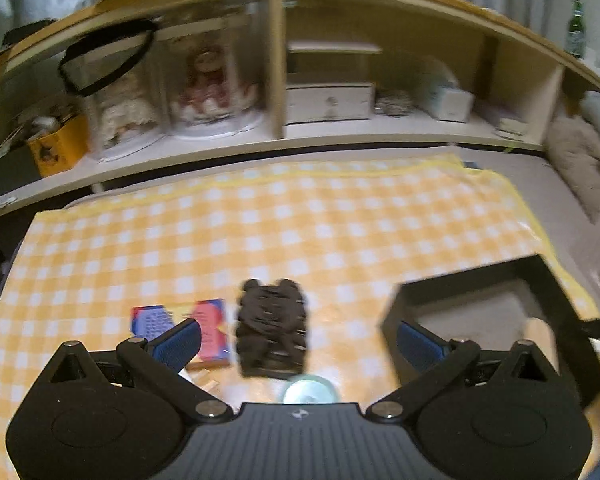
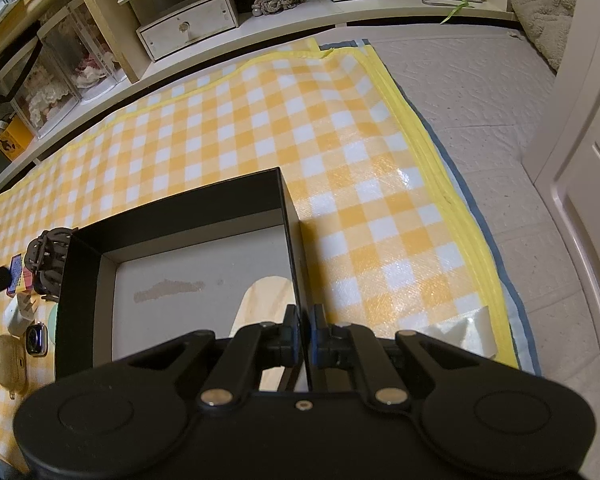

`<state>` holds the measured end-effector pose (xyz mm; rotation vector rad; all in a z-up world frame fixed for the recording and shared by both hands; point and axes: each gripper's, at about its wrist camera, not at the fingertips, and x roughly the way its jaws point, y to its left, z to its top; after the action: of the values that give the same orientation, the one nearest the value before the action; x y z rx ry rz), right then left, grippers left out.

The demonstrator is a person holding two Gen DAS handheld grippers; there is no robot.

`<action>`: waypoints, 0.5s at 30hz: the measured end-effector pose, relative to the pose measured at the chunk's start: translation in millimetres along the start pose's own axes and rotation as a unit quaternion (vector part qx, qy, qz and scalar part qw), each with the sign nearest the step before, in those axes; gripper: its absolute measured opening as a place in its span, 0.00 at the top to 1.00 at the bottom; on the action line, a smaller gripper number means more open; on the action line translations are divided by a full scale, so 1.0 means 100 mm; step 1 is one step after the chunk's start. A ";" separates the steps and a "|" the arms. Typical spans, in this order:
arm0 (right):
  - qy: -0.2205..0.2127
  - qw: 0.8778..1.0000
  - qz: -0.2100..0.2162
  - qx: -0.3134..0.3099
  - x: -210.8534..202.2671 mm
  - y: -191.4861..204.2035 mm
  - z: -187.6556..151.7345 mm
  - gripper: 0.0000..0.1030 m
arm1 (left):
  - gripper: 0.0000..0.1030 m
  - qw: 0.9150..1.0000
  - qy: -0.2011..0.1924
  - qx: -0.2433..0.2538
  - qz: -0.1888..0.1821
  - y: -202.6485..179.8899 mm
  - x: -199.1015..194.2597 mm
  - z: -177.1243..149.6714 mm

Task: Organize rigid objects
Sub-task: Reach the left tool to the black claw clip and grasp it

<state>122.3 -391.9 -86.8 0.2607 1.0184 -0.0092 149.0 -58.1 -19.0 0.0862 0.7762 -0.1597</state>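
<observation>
Fingers of the right gripper (image 2: 305, 330) pinch the black box (image 2: 180, 204) wall, steadying it. Left gripper (image 1: 298, 340), fingers spread, should grab the hair clip (image 1: 272, 328) next.

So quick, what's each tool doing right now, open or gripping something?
Left tool: open, holding nothing.
Right tool: closed on the wall of the black box.

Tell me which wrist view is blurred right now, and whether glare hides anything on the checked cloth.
Left wrist view: motion-smeared throughout, so the dark hair claw and the colourful card box lose their edges. Right wrist view: sharp; a bright glare patch on the checked cloth to the right of the black box, covering only bare cloth. Both views bow straight edges, fisheye-style.
</observation>
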 end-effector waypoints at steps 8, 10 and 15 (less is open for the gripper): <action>0.002 1.000 -0.003 -0.001 0.01 0.00 0.00 0.94 | 0.34 1.000 0.018 0.015 -0.014 0.09 0.41 0.03; 0.003 1.000 -0.005 -0.003 0.02 0.01 0.00 0.94 | 0.40 1.000 0.024 0.016 -0.011 0.08 0.51 0.03; 0.005 1.000 -0.007 -0.004 0.03 0.02 0.01 0.94 | 0.51 1.000 0.027 0.001 -0.005 0.10 0.65 0.05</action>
<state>125.1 -390.0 -88.4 0.2469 1.0303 -0.0168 199.9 -56.2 -61.5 0.0888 0.8299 -0.1671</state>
